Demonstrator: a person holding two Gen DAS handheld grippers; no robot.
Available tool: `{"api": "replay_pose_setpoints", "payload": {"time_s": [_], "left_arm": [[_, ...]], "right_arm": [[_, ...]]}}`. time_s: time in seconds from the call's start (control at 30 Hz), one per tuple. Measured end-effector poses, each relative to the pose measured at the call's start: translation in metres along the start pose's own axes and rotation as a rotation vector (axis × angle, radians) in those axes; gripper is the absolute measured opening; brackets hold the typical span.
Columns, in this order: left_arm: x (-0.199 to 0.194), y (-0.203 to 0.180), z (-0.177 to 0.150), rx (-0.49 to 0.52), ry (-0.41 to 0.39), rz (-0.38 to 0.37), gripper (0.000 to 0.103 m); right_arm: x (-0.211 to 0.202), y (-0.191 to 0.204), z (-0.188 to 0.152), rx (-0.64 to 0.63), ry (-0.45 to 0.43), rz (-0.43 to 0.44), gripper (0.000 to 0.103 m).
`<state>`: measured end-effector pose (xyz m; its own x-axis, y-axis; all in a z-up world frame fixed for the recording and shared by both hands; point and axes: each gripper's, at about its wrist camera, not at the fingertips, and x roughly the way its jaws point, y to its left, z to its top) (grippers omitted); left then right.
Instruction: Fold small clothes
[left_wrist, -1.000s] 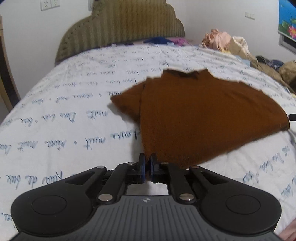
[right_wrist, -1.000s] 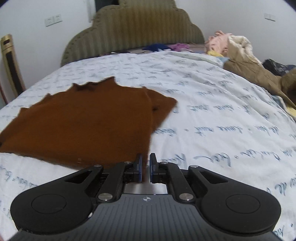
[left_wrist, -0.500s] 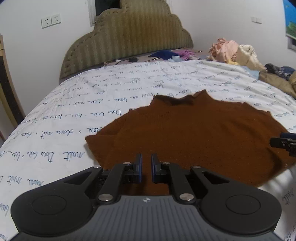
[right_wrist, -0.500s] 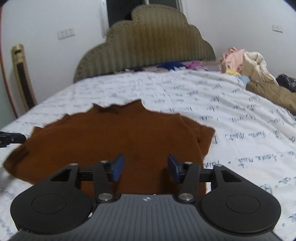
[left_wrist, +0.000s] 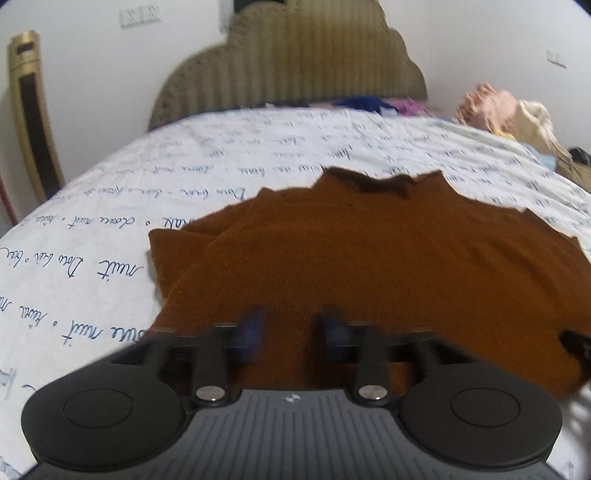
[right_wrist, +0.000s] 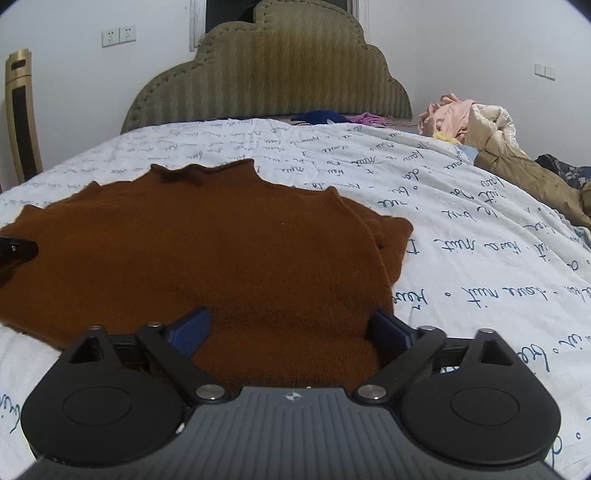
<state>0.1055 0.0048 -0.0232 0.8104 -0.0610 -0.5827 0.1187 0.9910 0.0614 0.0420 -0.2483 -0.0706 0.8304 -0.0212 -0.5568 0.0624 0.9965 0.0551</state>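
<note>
Nearest the lens in the left wrist view, the left gripper (left_wrist: 293, 328) has its jaws opening; the blue pads (left_wrist: 253, 330) are motion-blurred, apart, with only the surface of the brown sweater (left_wrist: 369, 266) seen in the gap below them and nothing pinched. In the right wrist view, the right gripper (right_wrist: 290, 330) also has its jaws opening, spread very wide; the blue pads (right_wrist: 192, 330) stand clear to either side of a raised fold at the near hem of the brown sweater (right_wrist: 207, 251), not pressing it. The sweater lies spread flat on the bedsheet (right_wrist: 461, 258), white with dark handwritten script, collar toward the far side and hem toward the cameras. One sleeve is folded under or alongside the body on each outer edge: visible at left in the left view, at right in the right view. A black tip of the left gripper shows at the left edge of the right view, over the sweater's far side. Past the sweater, bare sheet runs to a ribbed olive headboard (right_wrist: 269, 70). A pile of clothes (right_wrist: 480, 125), pink, cream and tan, sits on the bed's right side. A few blue and purple garments (right_wrist: 332, 117) lie by the headboard. White wall with sockets (right_wrist: 119, 35) behind; a gold and black upright object (right_wrist: 20, 114) at far left.
</note>
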Motion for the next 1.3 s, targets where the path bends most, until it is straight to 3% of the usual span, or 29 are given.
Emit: {"api": "replay_pose_setpoints", "payload": {"time_s": [0.03,0.07,0.13,0.23,0.57,0.7,1.3], "left_arm": [[0.002,-0.005,-0.005,0.015,-0.035,0.024,0.100],[0.003,-0.011,-0.010,0.046,-0.060,0.039,0.103],[0.006,-0.022,-0.012,0.114,-0.046,0.062,0.103],[0.006,-0.025,-0.012,0.137,-0.047,0.081,0.103],[0.009,-0.023,-0.010,0.120,-0.037,0.069,0.103],[0.012,-0.015,-0.007,-0.001,-0.007,0.042,0.103],[0.012,-0.020,-0.009,0.032,-0.017,0.064,0.103]], "right_arm": [[0.002,-0.002,0.000,0.011,0.011,0.008,0.103],[0.003,-0.005,0.000,0.026,0.018,0.019,0.103],[0.003,-0.011,0.000,0.063,0.024,0.039,0.103],[0.007,-0.018,-0.002,0.109,0.042,0.062,0.103],[0.008,-0.009,-0.002,0.070,0.047,0.027,0.103],[0.008,-0.009,-0.002,0.067,0.048,0.023,0.103],[0.008,-0.008,-0.002,0.062,0.049,0.013,0.103]]}}
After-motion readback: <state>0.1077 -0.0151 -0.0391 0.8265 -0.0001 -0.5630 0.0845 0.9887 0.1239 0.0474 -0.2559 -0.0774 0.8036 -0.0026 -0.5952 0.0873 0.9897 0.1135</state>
